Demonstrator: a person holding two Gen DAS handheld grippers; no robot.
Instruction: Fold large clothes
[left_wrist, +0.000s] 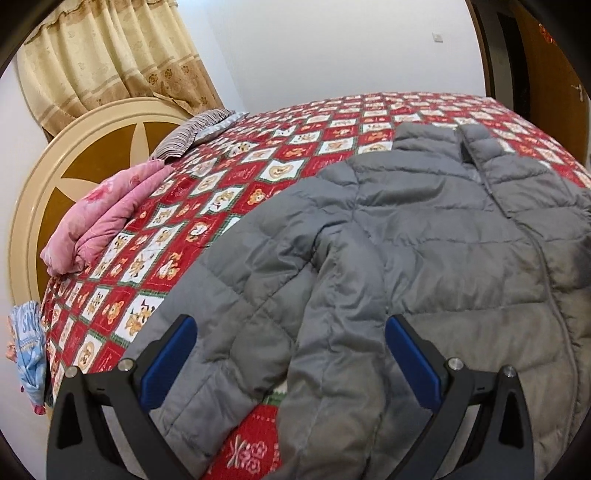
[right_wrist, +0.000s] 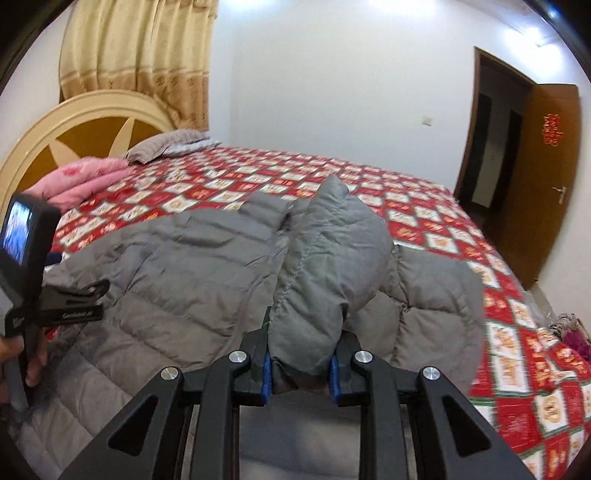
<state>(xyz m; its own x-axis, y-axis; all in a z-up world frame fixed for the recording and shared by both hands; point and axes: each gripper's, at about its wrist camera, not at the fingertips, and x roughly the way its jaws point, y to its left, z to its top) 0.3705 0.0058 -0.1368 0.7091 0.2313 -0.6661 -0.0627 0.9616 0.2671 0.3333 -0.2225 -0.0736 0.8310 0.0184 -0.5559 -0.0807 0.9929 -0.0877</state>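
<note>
A grey quilted puffer jacket (left_wrist: 424, 236) lies spread on a bed with a red patterned cover (left_wrist: 229, 170), collar toward the far side. My left gripper (left_wrist: 291, 332) hovers open over its near sleeve, blue pads wide apart and nothing pinched. In the right wrist view the jacket (right_wrist: 177, 266) fills the middle, and my right gripper (right_wrist: 300, 373) is shut on a bunched sleeve (right_wrist: 325, 258) that stands up over the jacket's body. The left gripper's body (right_wrist: 29, 258) and a hand (right_wrist: 22, 354) show at that view's left edge.
A pink folded quilt (left_wrist: 99, 218) and a striped pillow (left_wrist: 192, 134) lie by the round headboard (left_wrist: 66, 177). Curtains (left_wrist: 110, 55) hang behind. A brown door (right_wrist: 532, 177) stands open at the right. Blue cloth (left_wrist: 29, 347) hangs off the bed's left edge.
</note>
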